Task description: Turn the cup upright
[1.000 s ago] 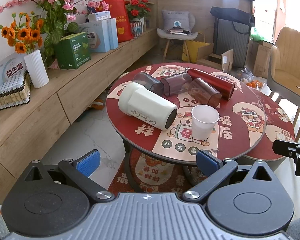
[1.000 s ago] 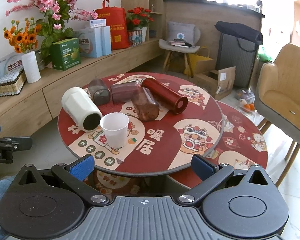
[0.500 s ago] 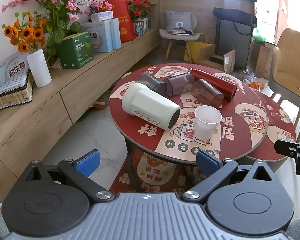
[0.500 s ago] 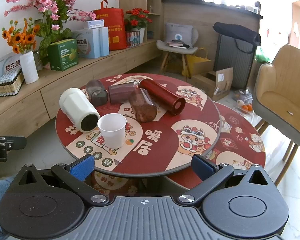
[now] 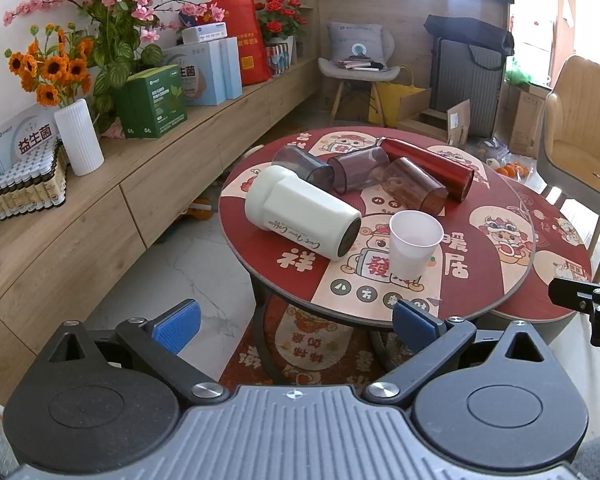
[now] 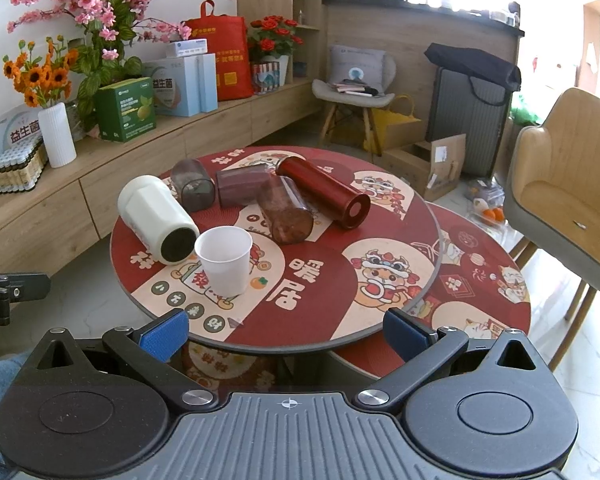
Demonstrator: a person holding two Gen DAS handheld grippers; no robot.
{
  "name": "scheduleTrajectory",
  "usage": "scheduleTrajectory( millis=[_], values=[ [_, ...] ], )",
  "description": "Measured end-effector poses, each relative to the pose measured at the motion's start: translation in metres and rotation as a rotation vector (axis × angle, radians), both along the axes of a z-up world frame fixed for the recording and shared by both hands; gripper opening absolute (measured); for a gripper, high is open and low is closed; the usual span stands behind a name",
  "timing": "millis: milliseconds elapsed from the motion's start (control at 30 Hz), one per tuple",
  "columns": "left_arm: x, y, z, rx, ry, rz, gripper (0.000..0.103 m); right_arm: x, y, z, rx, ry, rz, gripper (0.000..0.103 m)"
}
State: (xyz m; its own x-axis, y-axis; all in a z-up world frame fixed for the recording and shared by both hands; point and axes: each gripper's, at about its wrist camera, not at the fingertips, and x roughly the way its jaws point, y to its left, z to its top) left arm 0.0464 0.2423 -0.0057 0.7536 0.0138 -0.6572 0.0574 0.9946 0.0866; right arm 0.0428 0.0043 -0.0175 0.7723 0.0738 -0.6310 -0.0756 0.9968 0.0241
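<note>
We hold off the near edge of the round red table with cartoon prints (image 5: 496, 184), and both tools hang short of it. One thin white plastic cup (image 5: 414, 242) already stands mouth up near that edge. Behind it lie five more on their sides: a fat white ceramic tumbler (image 5: 300, 212) with its dark mouth toward us, a smoky grey plastic cup (image 5: 300, 162), a purple-tinted plastic cup (image 5: 356, 170), an amber see-through plastic cup (image 5: 414, 188) and a long glossy red metal tumbler (image 5: 428, 168) at the back. They crowd together, some touching.

Which one goes up next we cannot tell. The white tumbler looks the easiest, being nearest and beside the standing cup. To do it well, we would close across its body near the mouth end and swing the mouth up and away from the white cup, so that light cup is not knocked over. Then we set the base flat on a bare patch before letting go.

The left tool (image 5: 296, 316) is spread wide, its blue pads holding nothing and touching nothing. The right tool (image 6: 286, 332) is just the same — wide, empty, short of the table rim.
</note>
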Motion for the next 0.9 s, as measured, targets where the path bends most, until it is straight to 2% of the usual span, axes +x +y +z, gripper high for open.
scheduleTrajectory(
  millis=[900],
  values=[
    [-0.0032, 0.005, 0.004, -0.004, -0.005, 0.013, 0.103, 0.0, 0.0007, 0.0014, 0.001, -0.001, 0.001, 0.103]
  ],
)
